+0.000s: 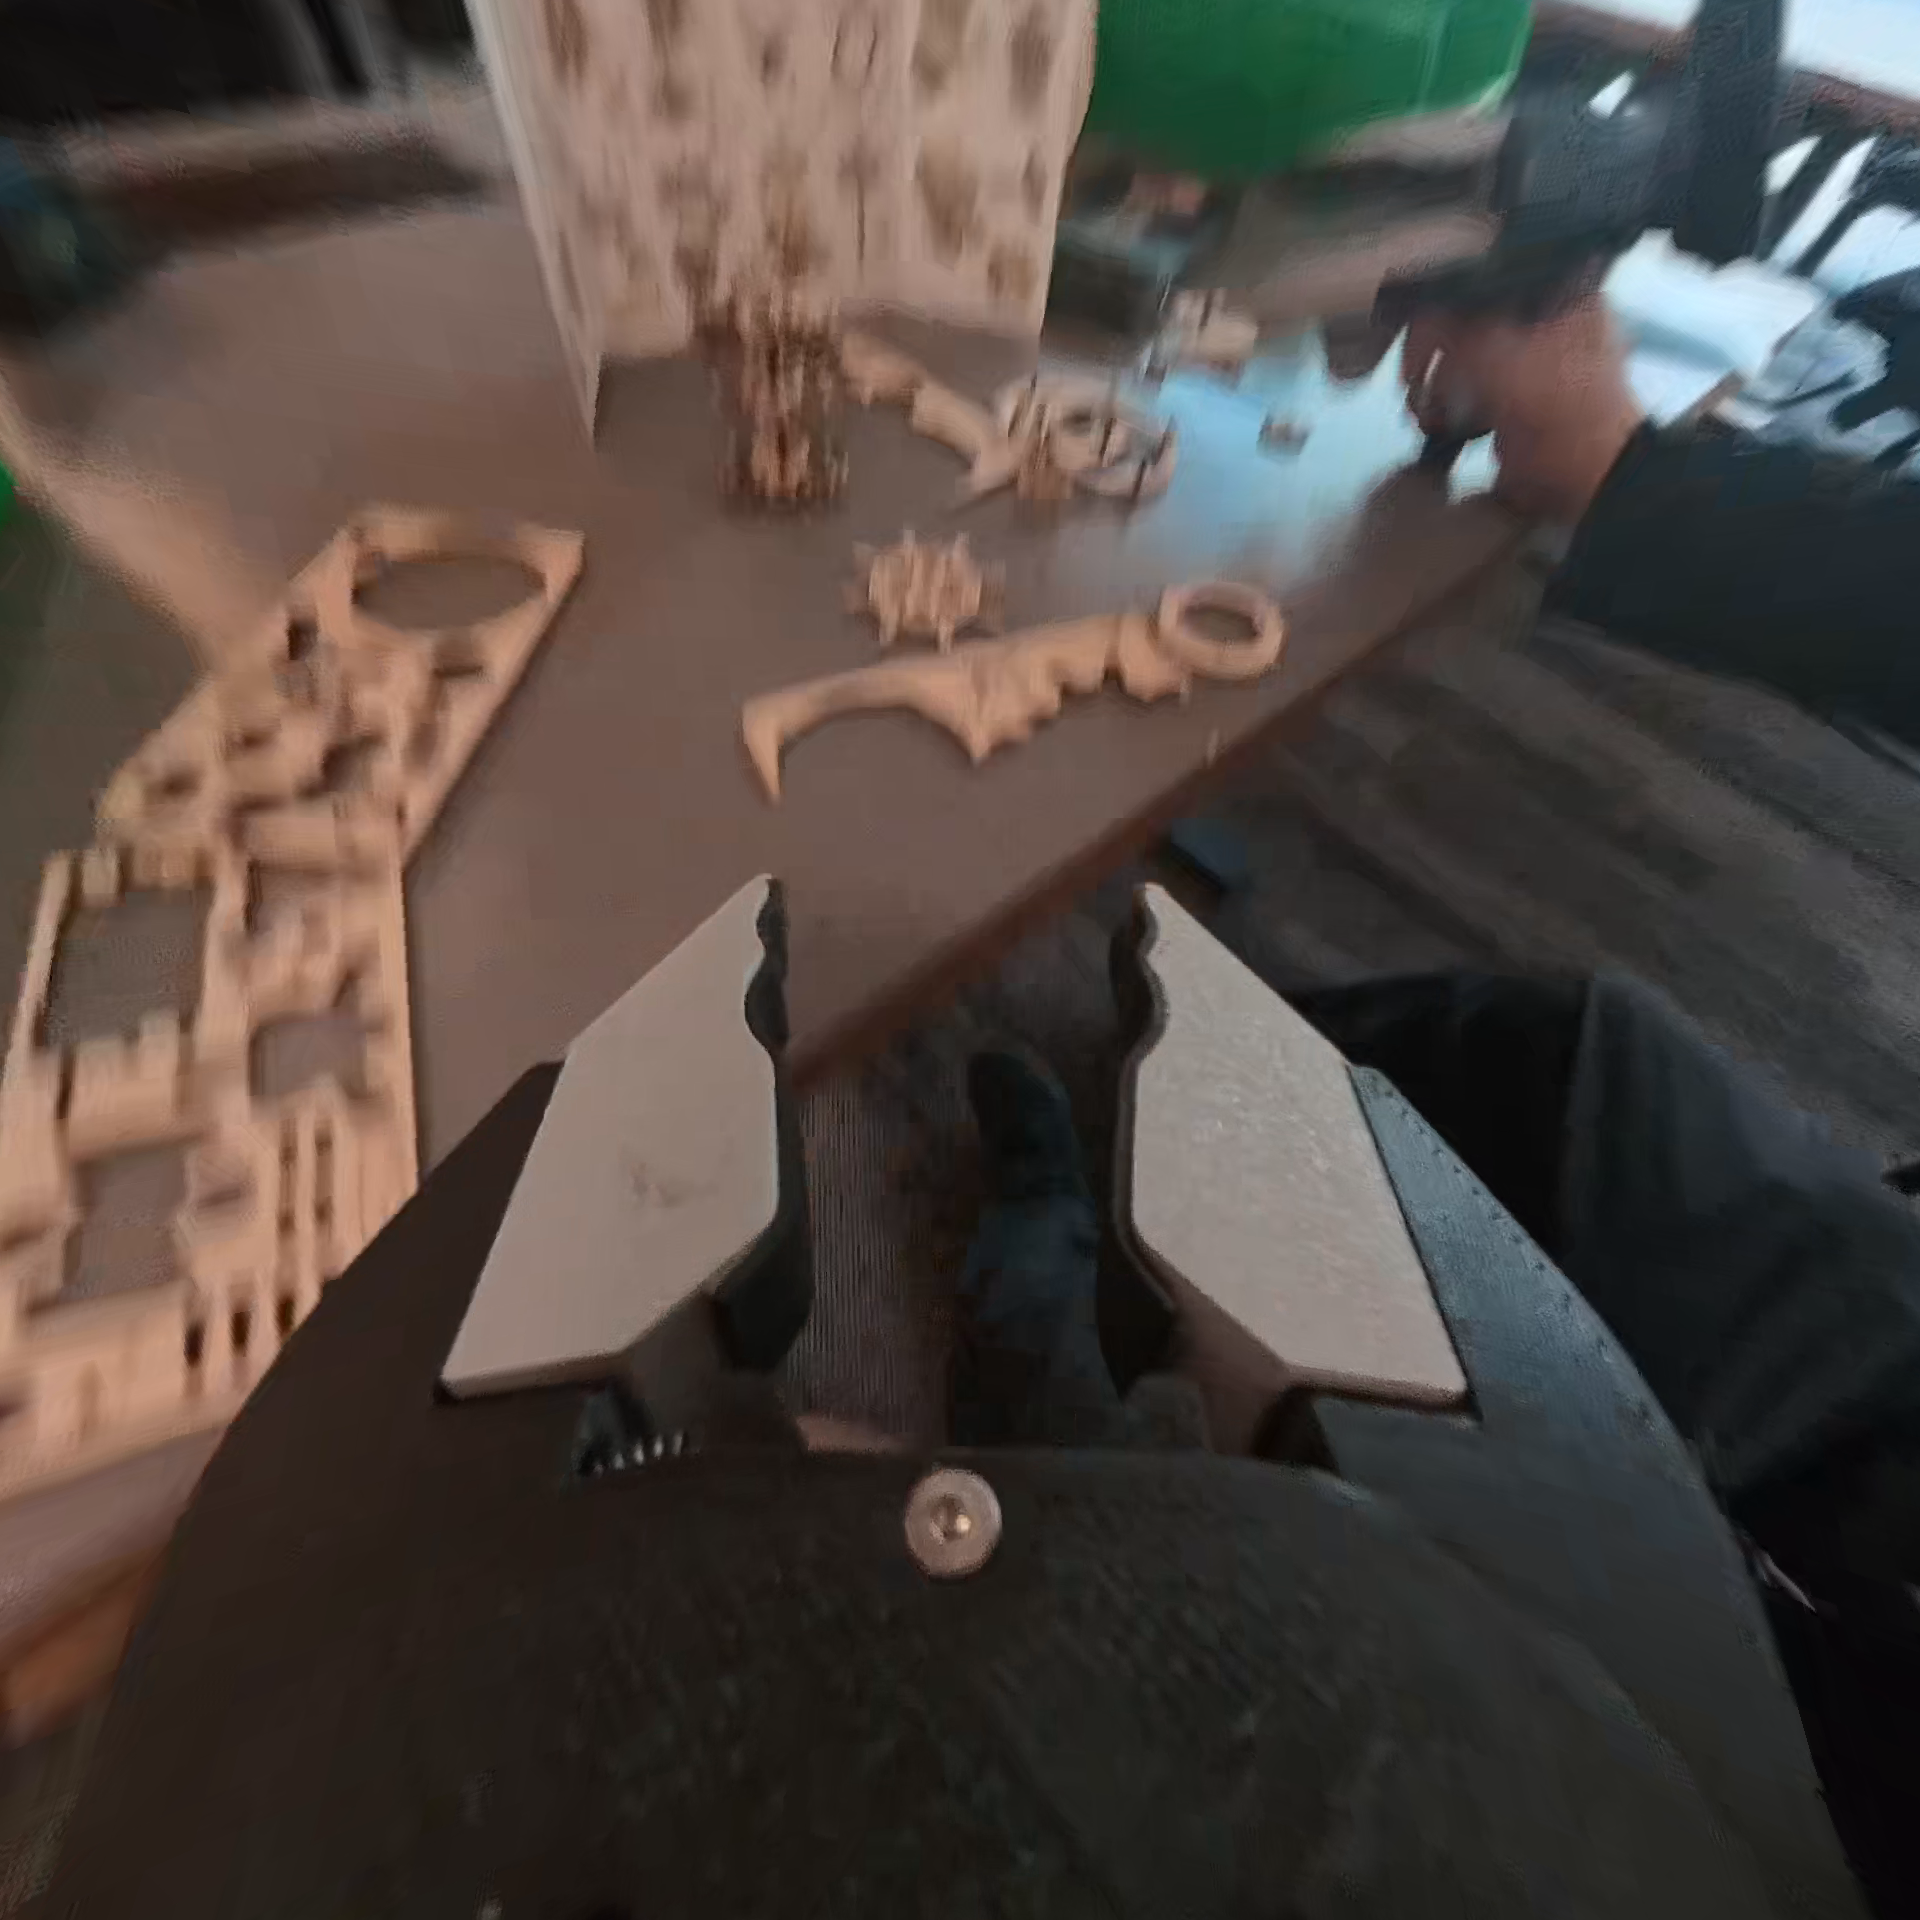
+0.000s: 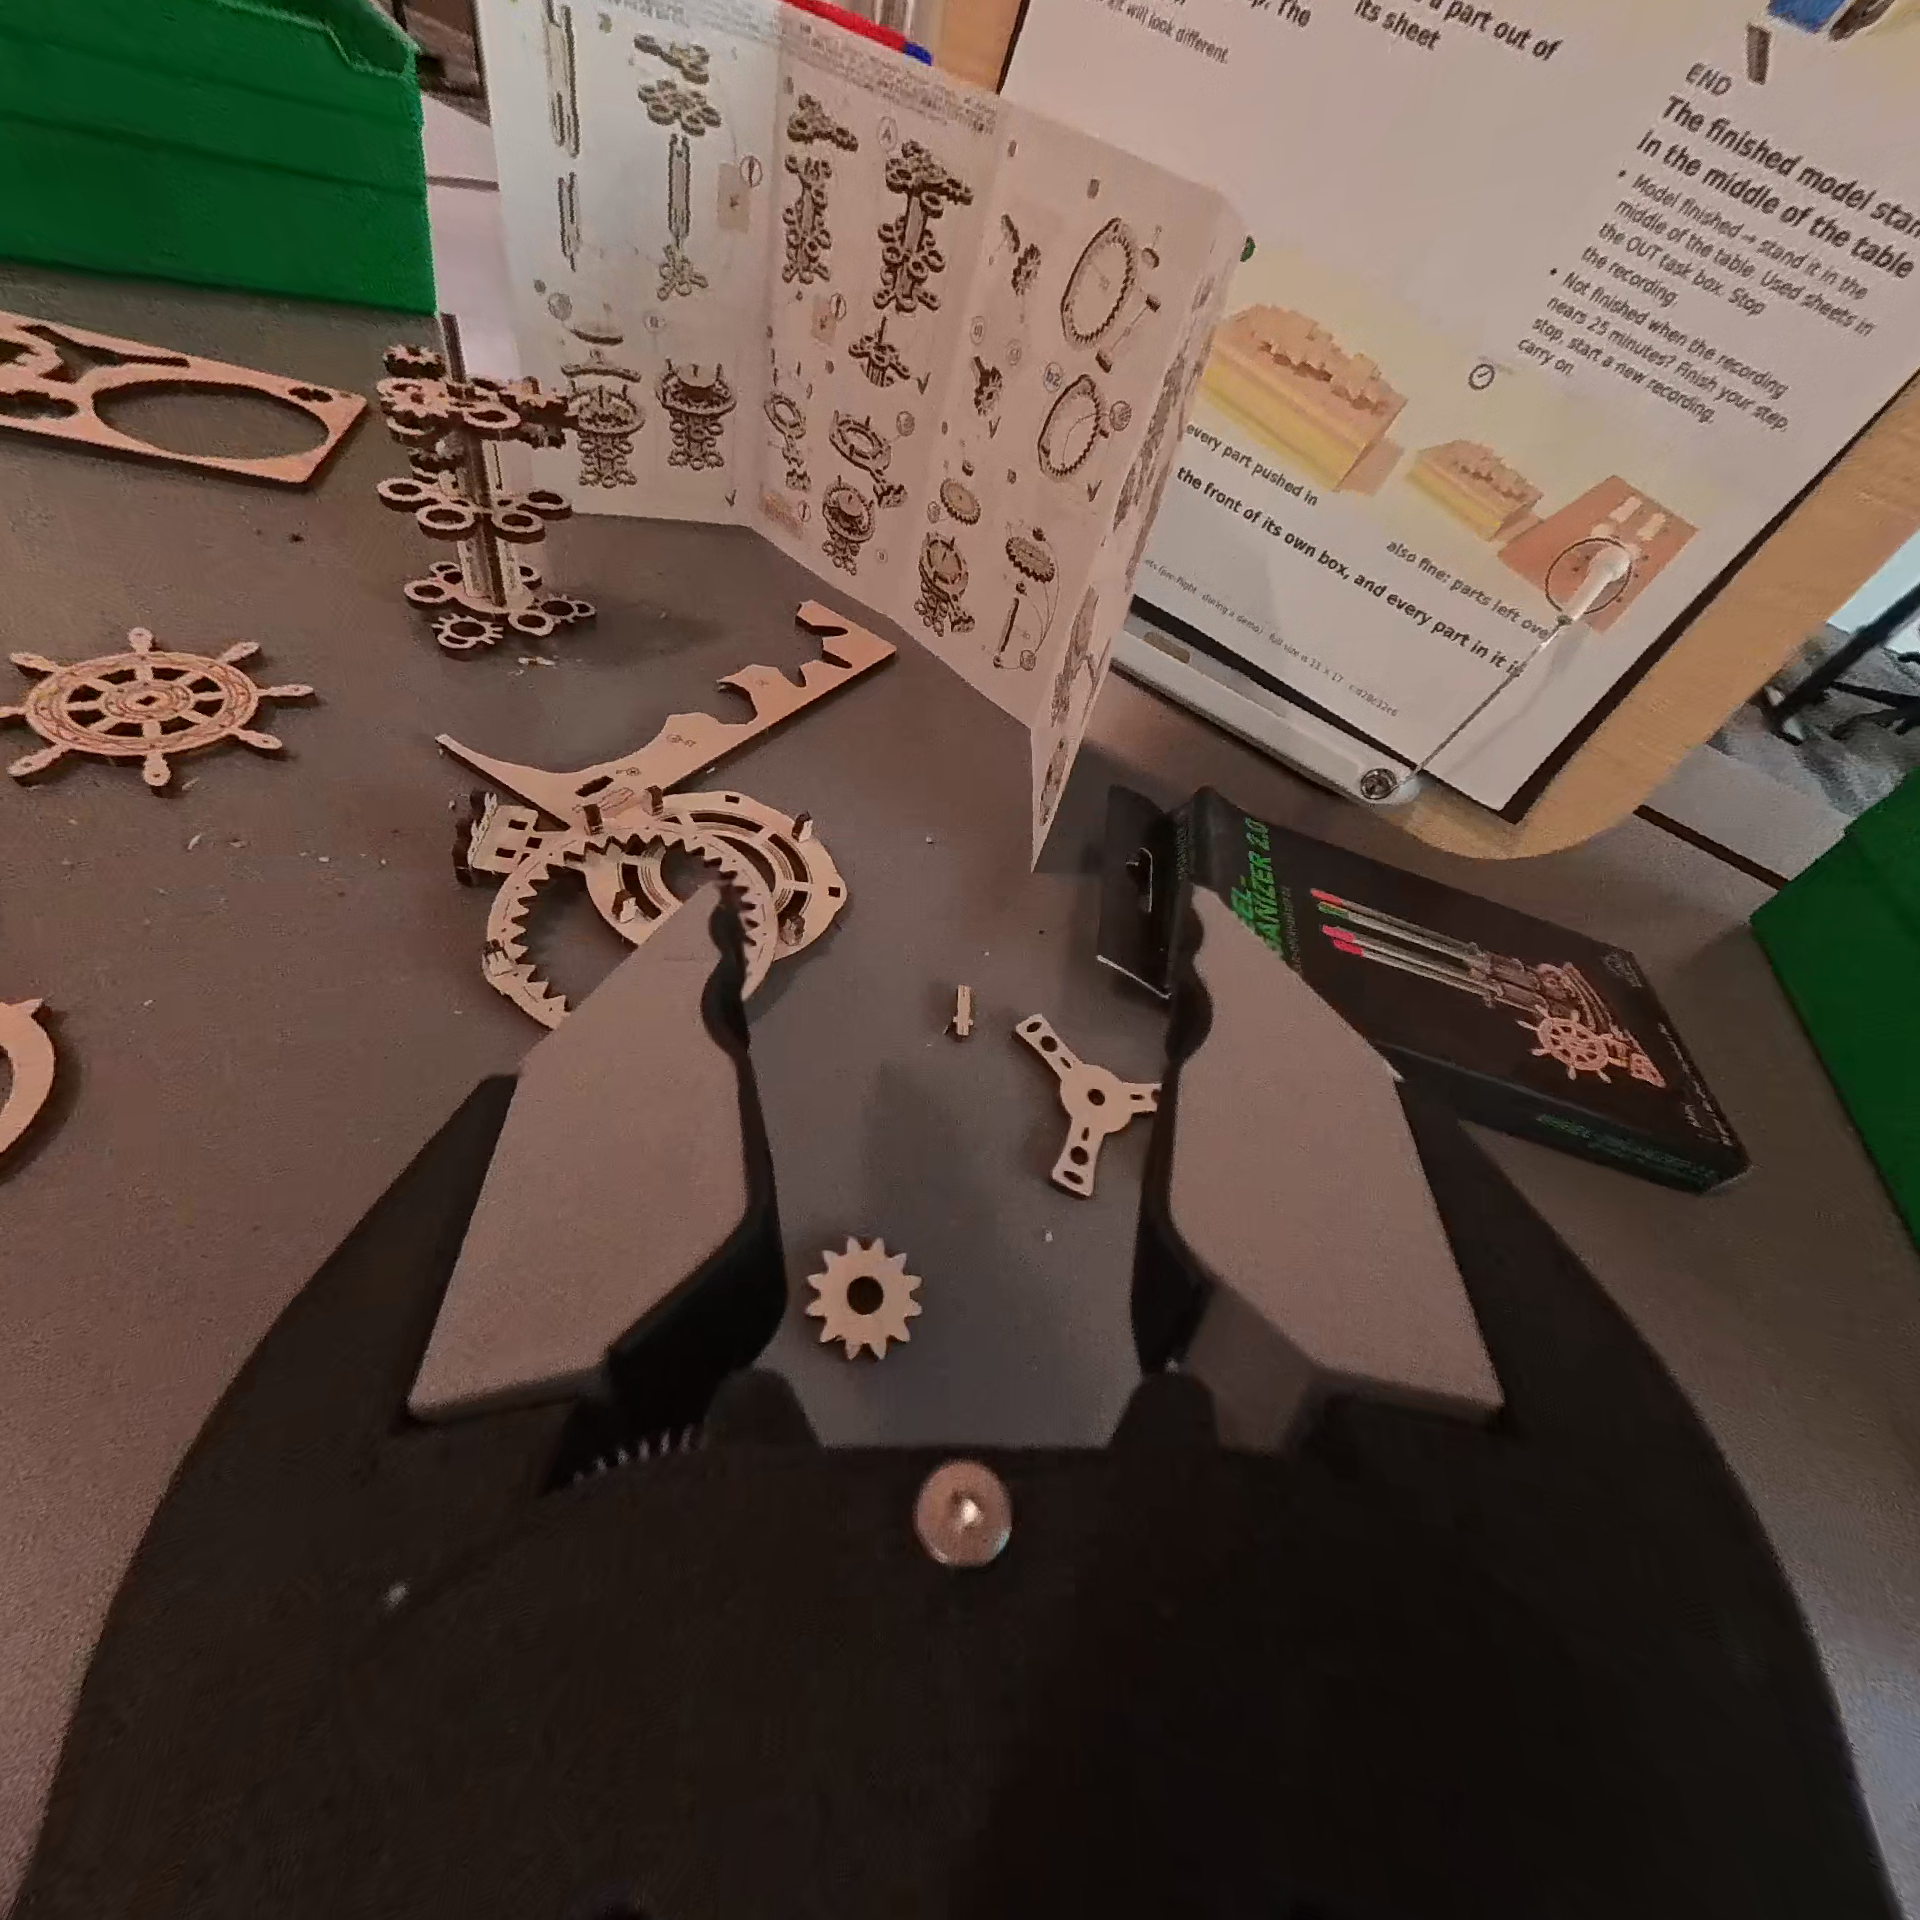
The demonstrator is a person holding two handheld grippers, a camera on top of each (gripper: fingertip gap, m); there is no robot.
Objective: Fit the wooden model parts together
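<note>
Grey tabletop (image 2: pixel 260 1039), matte, dusted with wood crumbs. My right gripper (image 2: pixel 951 935) hangs over it with its fingers spread wide, nothing between them. Under that gap lie a small wooden gear (image 2: pixel 863 1297), a three-armed bracket (image 2: pixel 1086 1107) and a tiny peg (image 2: pixel 962 1011), all apart from each other. Just beyond my left fingertip sits the toothed ring assembly (image 2: pixel 665 894), partly under a jagged offcut (image 2: pixel 686 727). Ship's wheel (image 2: pixel 145 707) lies flat far left; the stacked tower (image 2: pixel 478 488) stands upright behind it, near the folded instruction sheet (image 2: pixel 831 343), which stands on edge. A black box (image 2: pixel 1475 997) lies flat to the right, and a propped poster board (image 2: pixel 1455 312) behind it. Green bins (image 2: pixel 208 135) sit at the back left.

Left wrist view is badly motion-blurred. My left gripper (image 1: pixel 956 904) is also spread and empty, straddling the table edge (image 1: pixel 1143 821), with carpet (image 1: pixel 1558 779) below. Punched-out wooden sheets (image 1: pixel 229 935) lie at left, and a curved toothed piece (image 1: pixel 935 696) mid-table.
</note>
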